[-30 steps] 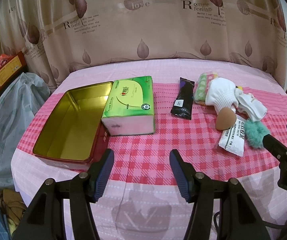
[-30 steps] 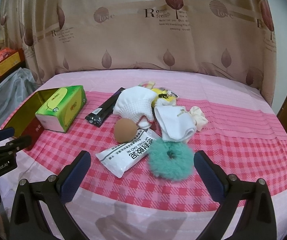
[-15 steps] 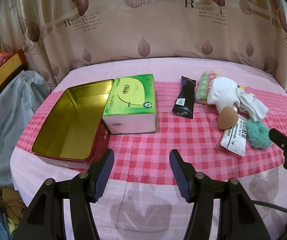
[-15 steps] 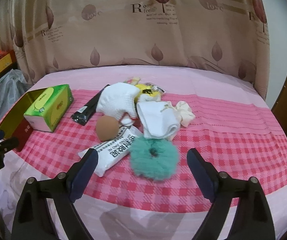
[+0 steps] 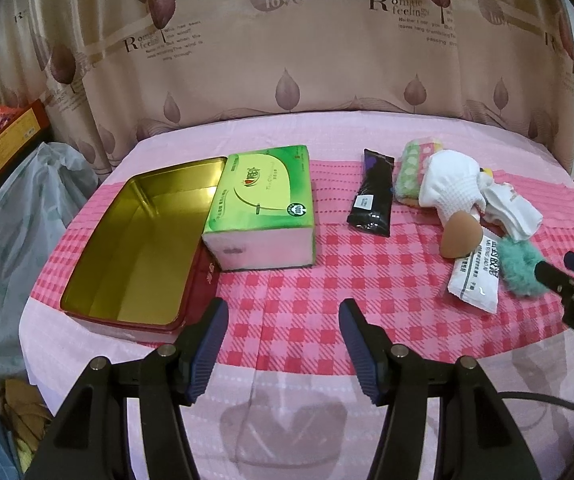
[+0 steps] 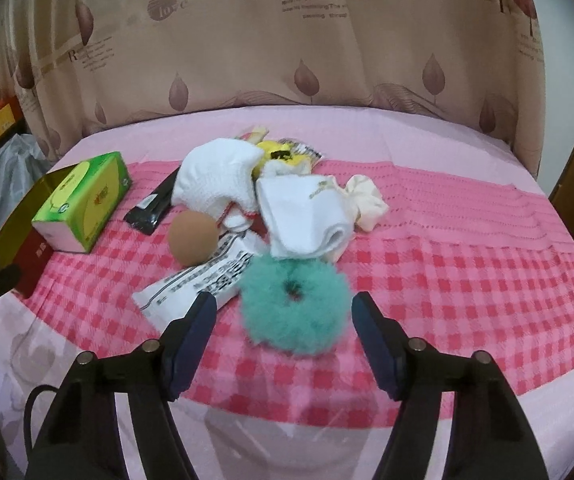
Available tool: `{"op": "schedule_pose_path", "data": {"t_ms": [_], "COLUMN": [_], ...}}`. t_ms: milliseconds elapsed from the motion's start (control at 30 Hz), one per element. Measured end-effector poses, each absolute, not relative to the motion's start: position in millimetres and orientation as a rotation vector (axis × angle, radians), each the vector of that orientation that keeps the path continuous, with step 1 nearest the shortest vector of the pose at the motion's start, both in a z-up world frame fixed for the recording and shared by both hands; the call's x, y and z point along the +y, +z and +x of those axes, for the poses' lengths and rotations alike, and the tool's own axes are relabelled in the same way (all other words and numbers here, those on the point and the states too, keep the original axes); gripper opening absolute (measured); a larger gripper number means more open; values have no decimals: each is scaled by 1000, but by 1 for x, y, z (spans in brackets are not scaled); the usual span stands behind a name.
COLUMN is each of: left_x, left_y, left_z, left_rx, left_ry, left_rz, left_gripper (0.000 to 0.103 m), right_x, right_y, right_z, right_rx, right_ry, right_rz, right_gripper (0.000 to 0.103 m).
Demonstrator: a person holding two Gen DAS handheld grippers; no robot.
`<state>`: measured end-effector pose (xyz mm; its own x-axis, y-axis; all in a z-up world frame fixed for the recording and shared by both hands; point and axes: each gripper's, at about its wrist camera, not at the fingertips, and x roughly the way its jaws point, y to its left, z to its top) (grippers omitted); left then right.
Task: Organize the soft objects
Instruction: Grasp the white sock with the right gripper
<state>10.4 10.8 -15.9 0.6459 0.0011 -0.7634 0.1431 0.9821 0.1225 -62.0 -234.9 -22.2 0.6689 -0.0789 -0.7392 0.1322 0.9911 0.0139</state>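
Right wrist view: right claw (image 6: 283, 314) is closing, its jaws either side of the fluffy teal scrunchie (image 6: 293, 304) on the pink-checked tabletop (image 6: 467, 280), pads not yet touching. Step: grasp. Next, likely carry to the open gold tin (image 5: 135, 240). Left claw (image 5: 283, 320) hangs apart, empty.

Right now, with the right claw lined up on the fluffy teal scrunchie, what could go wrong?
1. The right claw is closing with the teal scrunchie just ahead of its tips, pads not touching; it may pinch only fluff and slip.
2. The white packet lies under the claw's left finger and could get dragged along.
3. The folded white sock touches the scrunchie and may shift.
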Motion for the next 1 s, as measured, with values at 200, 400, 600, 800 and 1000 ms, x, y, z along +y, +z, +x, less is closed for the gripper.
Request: {"op": "schedule_pose_path", "data": {"t_ms": [200, 400, 600, 800, 1000], "left_x": [10, 10, 4, -11, -33], "left_y": [-22, -29, -33, -31, -26], "left_z": [21, 34, 49, 64, 84], "left_rx": [881, 910, 924, 920, 912], "left_ry": [-89, -99, -110, -144, -186], "left_rz": [187, 188, 199, 213, 232], "left_gripper": [59, 59, 59, 59, 59], "right_x": [-248, -249, -252, -253, -254], "right_y": [-29, -36, -40, -45, -47], "right_z": [-39, -14, 11, 24, 27], "right_rx": [844, 852, 862, 869, 875], "right_ry": [-119, -125, -129, -120, -98], "right_rz": [64, 19, -5, -12, -15], "right_gripper": [66, 66, 66, 56, 39]}}
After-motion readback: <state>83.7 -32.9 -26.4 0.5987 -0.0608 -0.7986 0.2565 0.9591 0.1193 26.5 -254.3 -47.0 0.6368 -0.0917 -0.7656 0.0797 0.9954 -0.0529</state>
